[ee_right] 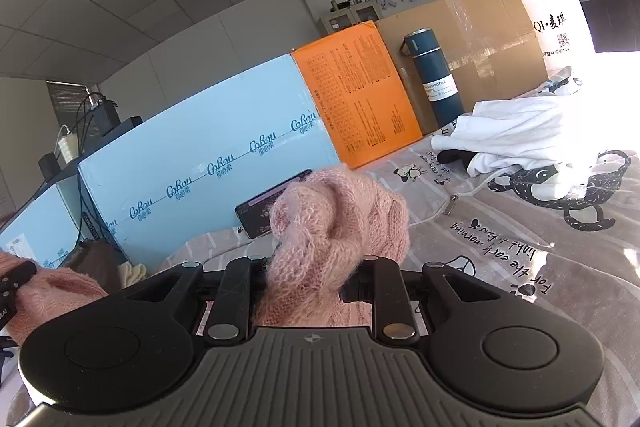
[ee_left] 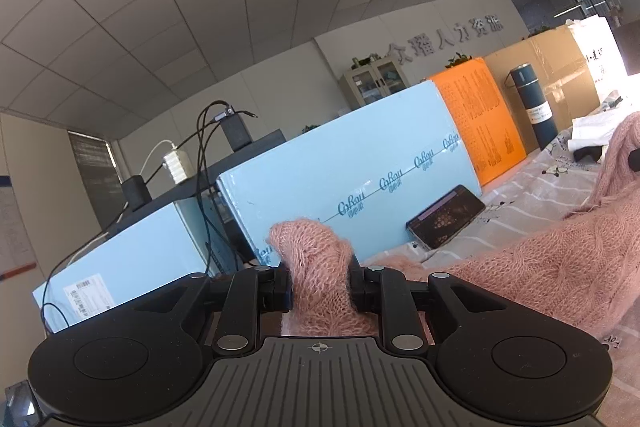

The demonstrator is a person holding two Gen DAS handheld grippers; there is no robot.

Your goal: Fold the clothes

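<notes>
Now both clenched: left claw (ee_left: 320, 285) and right claw (ee_right: 308, 281) each pinching a bunch of pink knit sweater (ee_left: 552, 267), lifted over the printed bedsheet (ee_right: 500, 251); white garment (ee_right: 516, 131) toward far edge beside dark flask (ee_right: 434, 75).

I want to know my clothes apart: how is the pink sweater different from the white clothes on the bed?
The sweater is fuzzy pink knit; the white clothes look smooth and thin. The sweater is pinched in both the left gripper and the right gripper; the white clothes lie untouched. The sweater is lifted at the grippers; the white clothes sit in a crumpled heap near the bottle. Neither is folded.
</notes>
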